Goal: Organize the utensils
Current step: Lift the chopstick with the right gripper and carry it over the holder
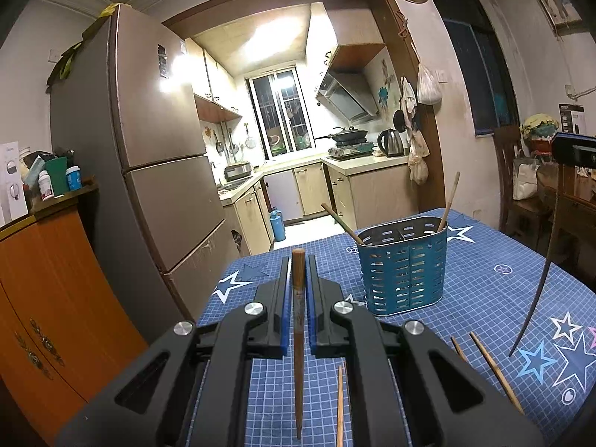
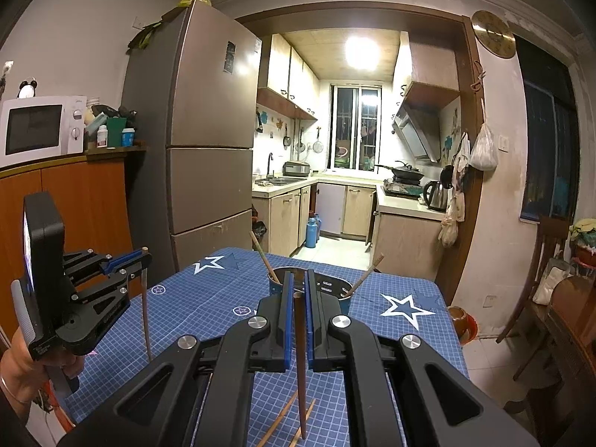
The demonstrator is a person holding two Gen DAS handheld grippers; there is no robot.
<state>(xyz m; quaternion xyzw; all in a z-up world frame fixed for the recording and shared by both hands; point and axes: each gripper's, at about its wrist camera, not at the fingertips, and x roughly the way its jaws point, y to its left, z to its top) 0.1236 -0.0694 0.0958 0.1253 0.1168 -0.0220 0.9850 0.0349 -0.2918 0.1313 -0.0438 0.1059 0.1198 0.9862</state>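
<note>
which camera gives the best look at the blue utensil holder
The left wrist view: the holder stands in full sight on the table, with its slotted wall, rim and two chopsticks leaning inside. In the right wrist view the right tongs cover most of the holder; only parts of its rim and wall show.
</note>
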